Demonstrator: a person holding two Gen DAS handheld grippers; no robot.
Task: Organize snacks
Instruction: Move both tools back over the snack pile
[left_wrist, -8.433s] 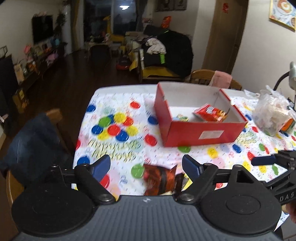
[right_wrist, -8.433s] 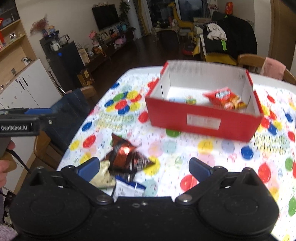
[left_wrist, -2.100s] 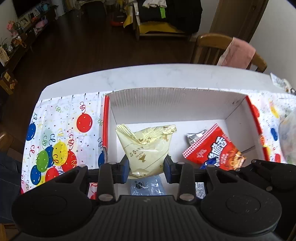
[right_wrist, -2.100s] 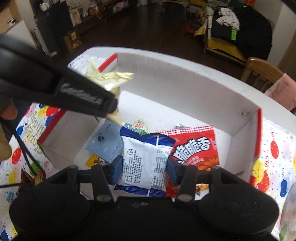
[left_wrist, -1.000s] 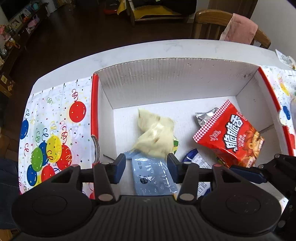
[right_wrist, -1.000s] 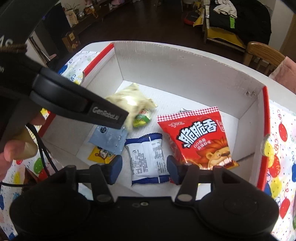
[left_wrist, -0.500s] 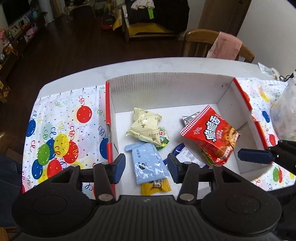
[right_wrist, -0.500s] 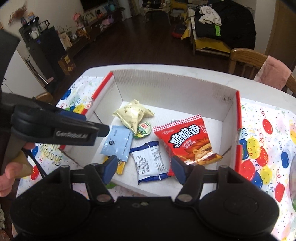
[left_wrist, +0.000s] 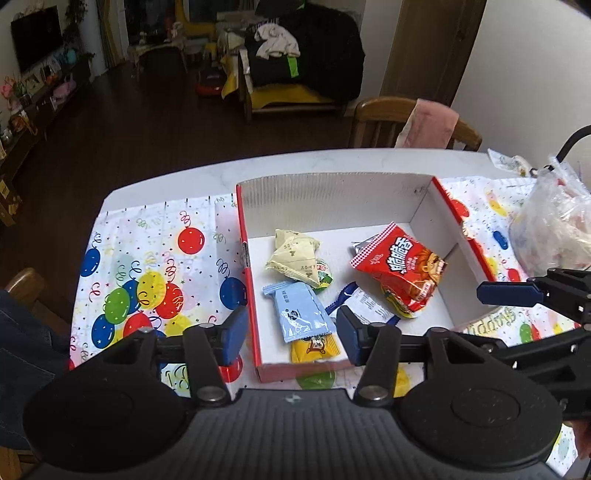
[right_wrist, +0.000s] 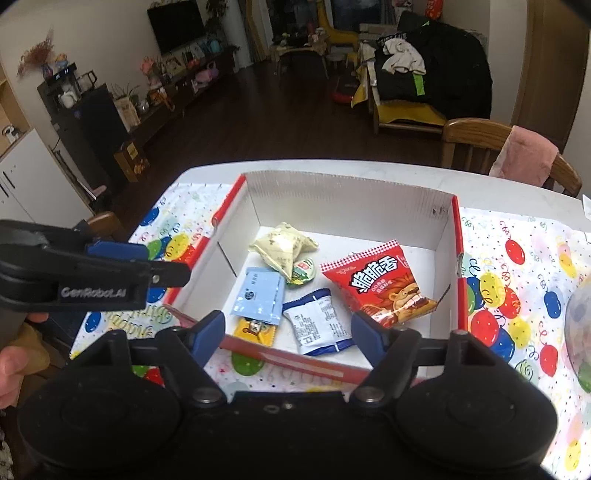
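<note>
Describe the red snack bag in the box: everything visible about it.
The red snack bag is a puffy, glossy plastic packet with a red-and-white checked top edge, white Chinese characters and a cartoon lion face. It looks sealed and full. It lies face up and tilted in the right part of the red cardboard box, its lower corner near the right wall. A silver packet pokes out from under its top edge. Neither gripper touches it.

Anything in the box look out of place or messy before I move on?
Nothing spilled or torn. The snacks lie loose in the red box: the pale yellow packet overlaps a small green cup, and the light blue sachet covers most of a yellow packet.
</note>
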